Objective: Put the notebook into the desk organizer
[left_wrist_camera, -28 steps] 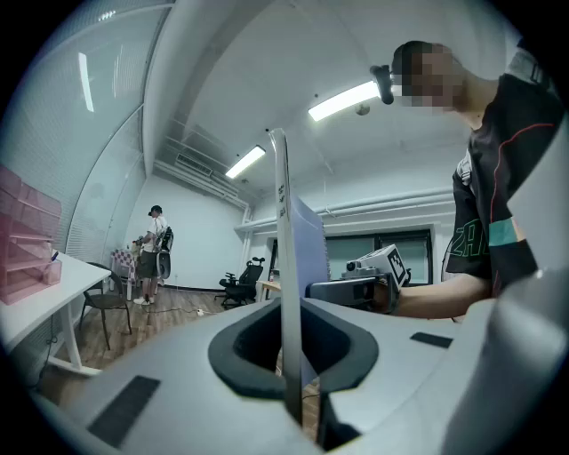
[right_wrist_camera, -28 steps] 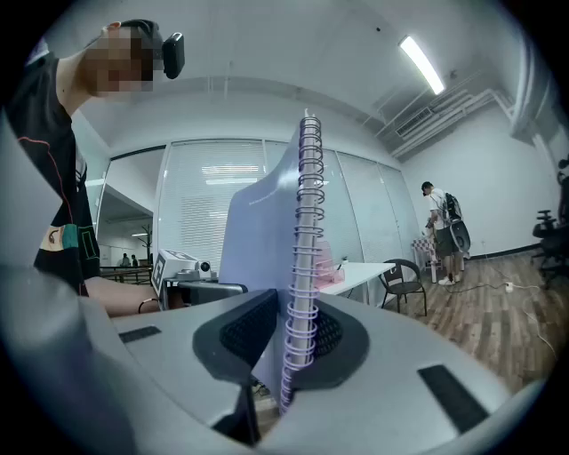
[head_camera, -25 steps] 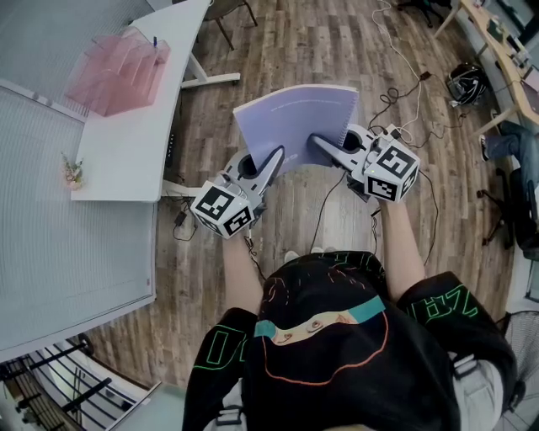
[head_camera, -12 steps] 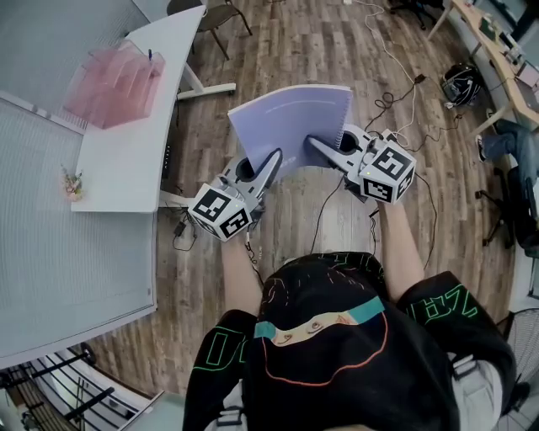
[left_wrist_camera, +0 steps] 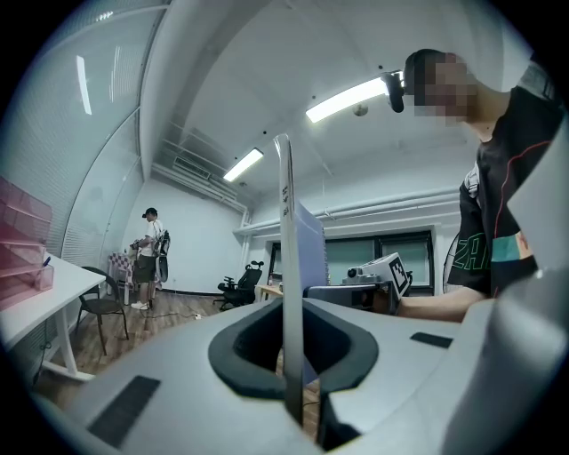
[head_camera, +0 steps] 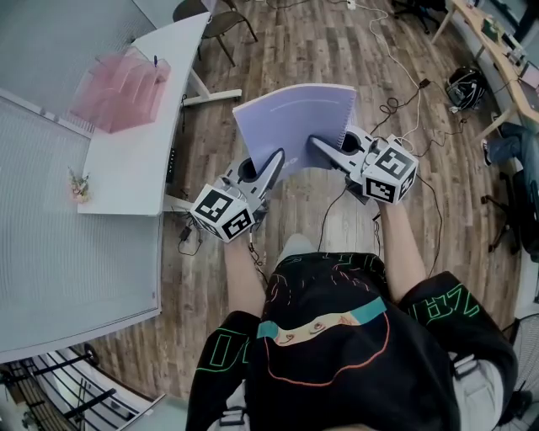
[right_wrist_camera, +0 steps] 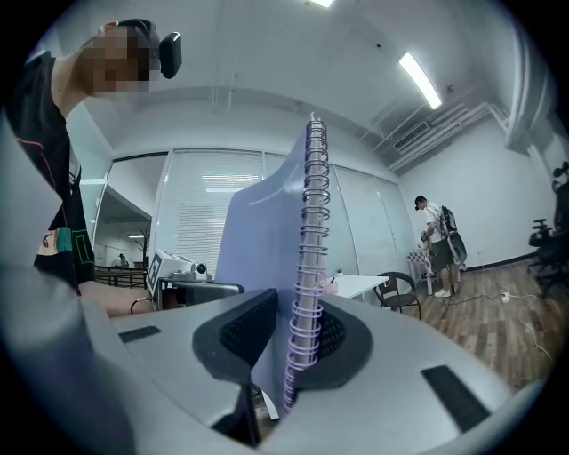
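Observation:
A lilac spiral notebook [head_camera: 295, 122] hangs in the air over the wooden floor, held between both grippers. My left gripper [head_camera: 274, 162] is shut on its near left edge, seen edge-on as the thin page edge of the notebook [left_wrist_camera: 286, 293] in the left gripper view. My right gripper [head_camera: 324, 148] is shut on the spine side, where the wire coil of the notebook [right_wrist_camera: 307, 293] stands between the jaws. The pink translucent desk organizer [head_camera: 120, 82] stands on the white desk [head_camera: 139, 156] at upper left, well apart from the notebook.
Cables [head_camera: 396, 101] trail across the floor to the right, near a dark helmet-like object [head_camera: 468, 84]. A chair [head_camera: 210, 10] stands behind the desk. A small plant [head_camera: 80, 185] sits at the desk's left edge. A person [left_wrist_camera: 148, 258] stands far off in the room.
The view has shifted slightly, so the desk and organizer sit a little further right in the frame. Both grippers keep the same hold on the notebook.

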